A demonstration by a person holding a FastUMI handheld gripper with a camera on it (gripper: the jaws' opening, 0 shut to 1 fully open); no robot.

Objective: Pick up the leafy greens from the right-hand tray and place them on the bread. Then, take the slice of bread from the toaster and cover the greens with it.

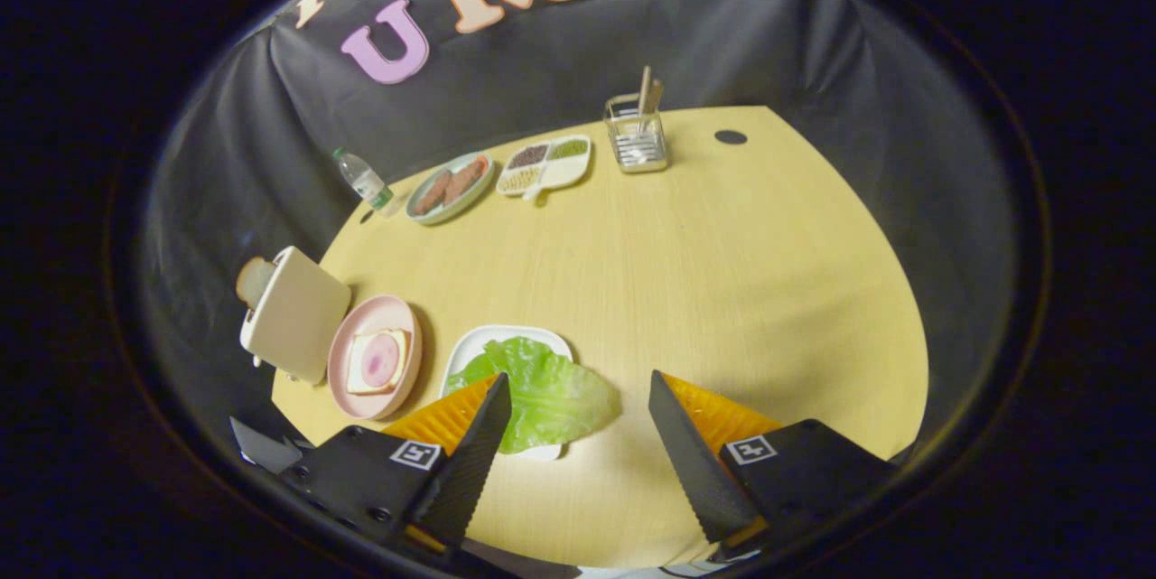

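The jaws (pixel 578 412) stand wide apart and grasp nothing, hovering above the near edge of the pale wooden worktop (pixel 722 290). The soft green lettuce leaf (pixel 546 389) lies on a small white rectangular tray (pixel 506 337) near that edge; it overhangs the tray rim on the side toward the open gap, and the left finger partly hides it.

Beside the tray sits a round pink plate (pixel 361 340) carrying a square bread slice topped with a pink meat round (pixel 379 360). Next along the same edge stands a cream-coloured toaster (pixel 293 312) with a browned slice of toast (pixel 255 279) protruding from its slot.

Probable faults from this position:
- The leaf is off-centre toward the left finger. A straight descent would likely catch only its margin, and the leaf could tear or slip out.
- A thin, limp leaf offers little to pinch; the fingertips may strike the tray rim and shift or tip the tray.
- During transfer the leaf may droop and miss the bread.
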